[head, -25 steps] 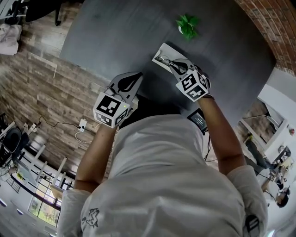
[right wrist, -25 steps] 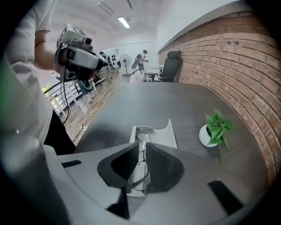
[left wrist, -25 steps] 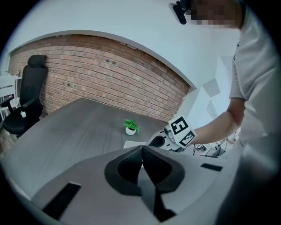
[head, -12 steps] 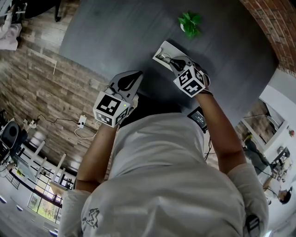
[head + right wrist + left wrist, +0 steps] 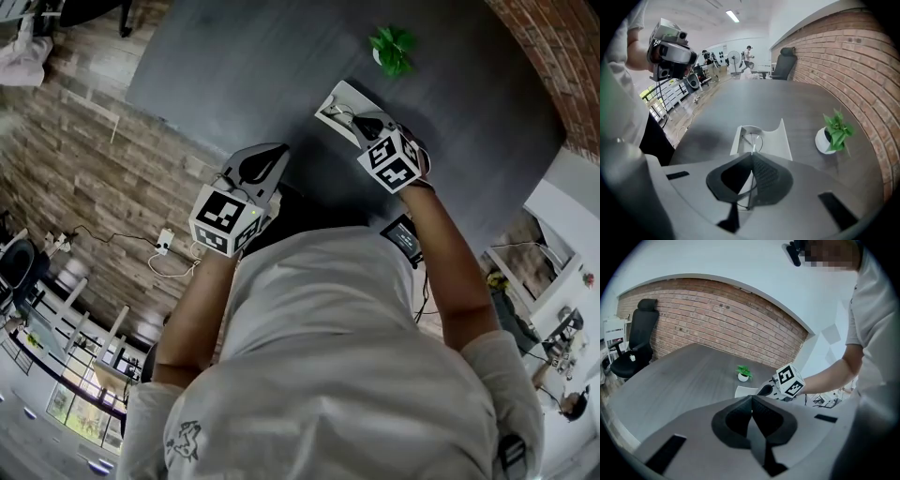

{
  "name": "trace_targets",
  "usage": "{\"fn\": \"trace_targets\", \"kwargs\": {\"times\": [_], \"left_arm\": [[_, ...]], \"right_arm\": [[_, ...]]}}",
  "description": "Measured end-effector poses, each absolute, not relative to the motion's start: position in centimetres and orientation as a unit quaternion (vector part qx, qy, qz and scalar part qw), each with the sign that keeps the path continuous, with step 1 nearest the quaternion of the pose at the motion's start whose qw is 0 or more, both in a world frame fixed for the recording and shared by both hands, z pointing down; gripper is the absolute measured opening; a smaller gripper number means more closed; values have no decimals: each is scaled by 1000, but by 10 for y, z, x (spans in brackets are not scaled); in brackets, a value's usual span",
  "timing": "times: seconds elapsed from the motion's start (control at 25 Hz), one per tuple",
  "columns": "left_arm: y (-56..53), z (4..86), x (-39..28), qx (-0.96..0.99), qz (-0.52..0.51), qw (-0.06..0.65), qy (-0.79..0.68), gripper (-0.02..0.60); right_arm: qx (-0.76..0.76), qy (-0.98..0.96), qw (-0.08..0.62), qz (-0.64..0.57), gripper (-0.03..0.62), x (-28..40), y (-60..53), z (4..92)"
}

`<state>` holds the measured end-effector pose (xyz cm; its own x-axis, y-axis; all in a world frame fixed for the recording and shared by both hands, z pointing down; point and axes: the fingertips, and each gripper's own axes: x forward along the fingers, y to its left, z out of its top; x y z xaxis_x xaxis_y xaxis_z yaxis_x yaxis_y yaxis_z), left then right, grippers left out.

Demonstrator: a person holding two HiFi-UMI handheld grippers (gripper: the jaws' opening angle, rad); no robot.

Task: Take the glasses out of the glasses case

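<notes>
A white glasses case (image 5: 773, 136) lies open on the dark table, and also shows in the head view (image 5: 337, 101). Thin wire-rimmed glasses (image 5: 753, 138) rest inside it. My right gripper (image 5: 752, 154) points steeply down into the case. Its jaws are closing the last bit and pinch the thin frame at their tips. In the head view the right gripper (image 5: 358, 122) hides most of the glasses. My left gripper (image 5: 751, 397) hangs shut and empty over the table's near edge (image 5: 279, 152), well left of the case.
A small green plant in a white pot (image 5: 832, 133) stands just beyond the case to the right (image 5: 392, 47). A brick wall runs behind the table. An office chair (image 5: 635, 345) stands at the far left end.
The right gripper's jaws have drawn together over the open case. Both hands have otherwise kept their places.
</notes>
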<state>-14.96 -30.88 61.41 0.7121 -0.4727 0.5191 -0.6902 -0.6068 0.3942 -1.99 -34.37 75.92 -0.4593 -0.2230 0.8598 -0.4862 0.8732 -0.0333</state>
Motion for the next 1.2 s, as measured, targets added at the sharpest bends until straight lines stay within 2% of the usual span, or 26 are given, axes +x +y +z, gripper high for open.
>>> {"fn": "trace_targets", "kwargs": {"times": [0.68,1.2], "left_arm": [[-286,563,-160,893,160,245,-341,11],[-255,509,-186,919,125,180,-329,11]], "right_arm": [[262,-844,461,80,12,-19,-349,697],[320,-851,412,58,12,-40,-307,624]]}}
